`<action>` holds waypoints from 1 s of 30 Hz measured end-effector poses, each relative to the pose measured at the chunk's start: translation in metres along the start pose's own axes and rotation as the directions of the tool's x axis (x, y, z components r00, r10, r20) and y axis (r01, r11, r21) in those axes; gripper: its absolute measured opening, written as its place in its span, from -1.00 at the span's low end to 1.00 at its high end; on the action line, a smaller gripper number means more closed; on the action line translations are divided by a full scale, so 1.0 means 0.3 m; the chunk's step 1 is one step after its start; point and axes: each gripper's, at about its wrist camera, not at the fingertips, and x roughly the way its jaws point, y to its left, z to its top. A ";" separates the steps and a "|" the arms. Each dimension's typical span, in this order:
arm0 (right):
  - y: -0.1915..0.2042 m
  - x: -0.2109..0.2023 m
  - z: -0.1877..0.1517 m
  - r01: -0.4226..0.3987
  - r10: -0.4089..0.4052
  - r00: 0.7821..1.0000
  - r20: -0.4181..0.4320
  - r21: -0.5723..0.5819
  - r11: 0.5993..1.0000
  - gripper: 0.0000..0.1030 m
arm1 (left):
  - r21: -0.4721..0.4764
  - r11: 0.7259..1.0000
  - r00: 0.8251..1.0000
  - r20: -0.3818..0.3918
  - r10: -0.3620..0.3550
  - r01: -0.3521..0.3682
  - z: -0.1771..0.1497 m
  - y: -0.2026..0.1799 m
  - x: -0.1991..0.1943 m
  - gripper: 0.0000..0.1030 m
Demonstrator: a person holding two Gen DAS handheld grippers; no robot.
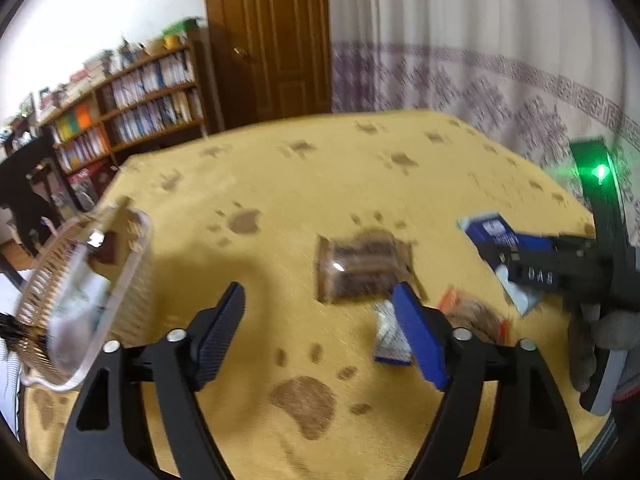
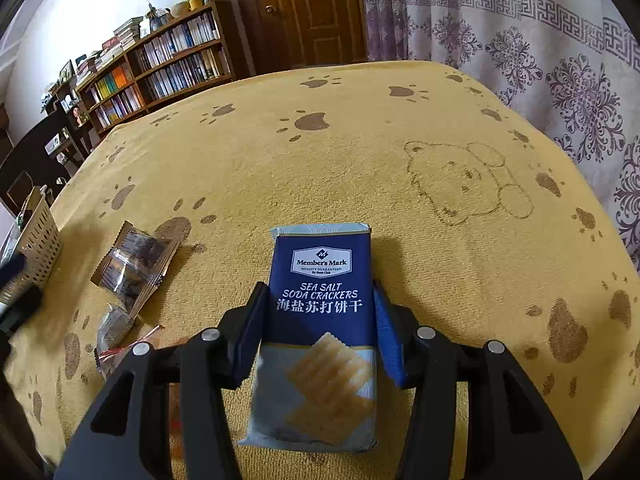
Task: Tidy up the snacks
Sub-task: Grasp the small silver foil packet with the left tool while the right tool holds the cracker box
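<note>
Item: blue-and-white foil packet of sea salt soda crackers [image 2: 320,320], clamped between the right gripper [image 2: 318,332] above yellow paw-print cloth [image 2: 360,152]. Left gripper [image 1: 320,336]: wide, empty. Handling: carry level to slotted cream plastic basket [image 1: 132,280] (1 firm, unhurried grip); avoid crushing.

Beyond the hand-held gripper [image 2: 318,334], a tabletop [image 2: 360,152] under a yellow cloth printed with brown paw marks and a bear outline. Straight past its far edge, a panelled wooden door [image 2: 312,12]. Far left, a wooden bookcase [image 2: 160,68] packed with books against a white wall [image 2: 80,12]. Far right, a pale curtain [image 2: 540,40] with purple floral patterning.
</note>
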 end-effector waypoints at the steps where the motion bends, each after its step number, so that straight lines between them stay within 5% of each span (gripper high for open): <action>1: 0.000 -0.001 -0.002 -0.001 0.001 1.000 0.001 -0.001 1.000 0.00 | 0.003 1.000 1.000 -0.015 -0.014 0.014 -0.006 -0.009 0.014 0.40; 9: -0.006 -0.001 -0.005 -0.017 0.017 1.000 0.004 0.006 1.000 0.01 | 0.075 0.995 0.996 -0.067 -0.065 0.070 -0.028 -0.109 0.080 0.21; 15: -0.009 -0.001 -0.004 -0.020 0.020 1.000 0.004 0.009 1.000 0.01 | 0.056 0.996 0.991 -0.117 -0.062 0.069 -0.044 -0.095 0.132 -0.06; 21: -0.006 -0.001 -0.005 -0.021 0.021 1.000 0.005 0.010 1.000 0.01 | 0.043 0.997 0.989 -0.141 -0.050 0.056 -0.065 -0.062 0.146 -0.09; 27: -0.007 -0.001 -0.005 -0.022 0.022 1.000 0.005 0.011 1.000 0.01 | 0.057 0.995 0.988 -0.139 -0.068 0.076 -0.056 -0.083 0.152 -0.51; 30: -0.006 -0.001 -0.005 -0.022 0.022 1.000 0.005 0.011 1.000 0.01 | 0.050 0.995 0.988 -0.135 -0.077 0.084 -0.055 -0.084 0.153 -0.54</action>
